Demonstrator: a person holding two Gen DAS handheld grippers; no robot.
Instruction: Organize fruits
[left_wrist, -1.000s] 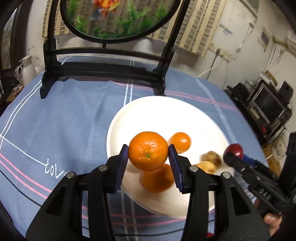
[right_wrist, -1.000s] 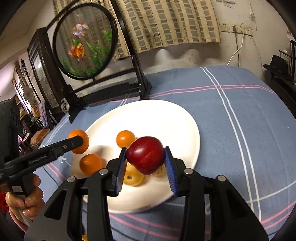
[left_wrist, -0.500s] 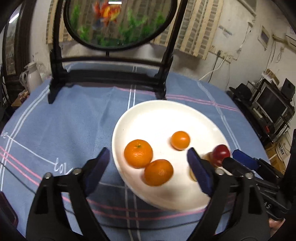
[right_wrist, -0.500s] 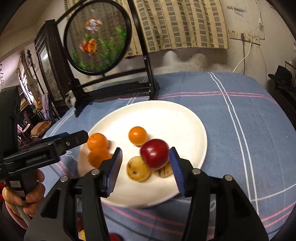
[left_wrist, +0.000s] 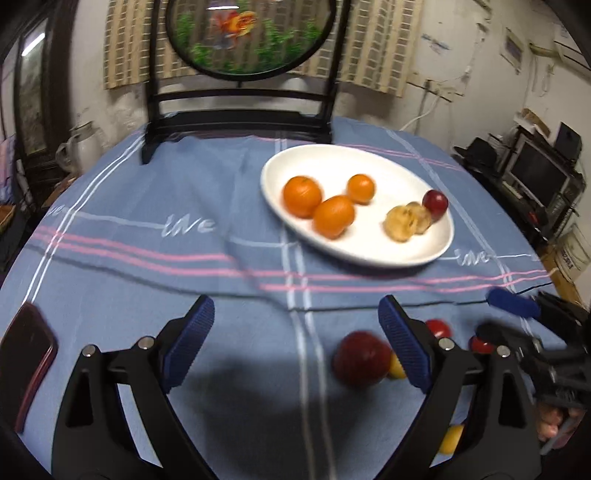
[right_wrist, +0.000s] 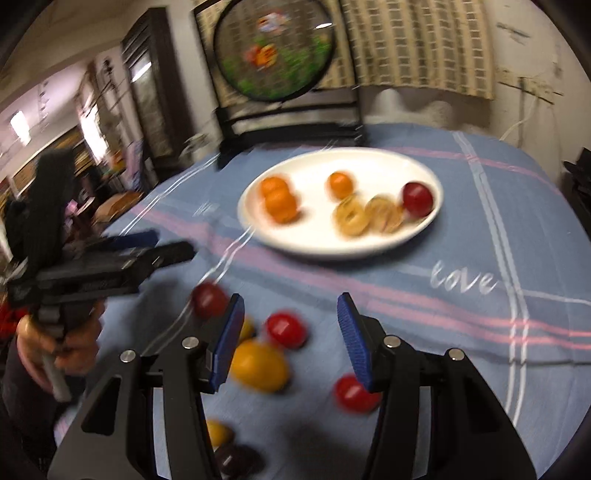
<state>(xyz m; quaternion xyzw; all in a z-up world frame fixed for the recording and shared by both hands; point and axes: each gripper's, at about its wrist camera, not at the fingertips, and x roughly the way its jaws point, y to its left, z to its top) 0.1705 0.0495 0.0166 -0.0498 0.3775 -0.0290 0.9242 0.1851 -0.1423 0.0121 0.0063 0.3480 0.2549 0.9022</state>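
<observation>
your left claw (left_wrist: 295, 343) is wide apart with nothing in it, jaws just been opening. the dark red fruit (left_wrist: 360, 363) sits on the surface just inside its right jaw. your right claw (right_wrist: 290, 339) is also apart and empty, yellow fruit (right_wrist: 258, 365) by its left jaw, so it's nearer the pile. the plate (left_wrist: 436, 254) is well ahead.

Wall (left_wrist: 461, 48): pale, stained, cables running down.
Curtain (left_wrist: 373, 55): checked beige.
Screen (left_wrist: 251, 33): round goldfish panel, black stand.
Tablecloth (left_wrist: 147, 192): blue, pink stripes.
</observation>
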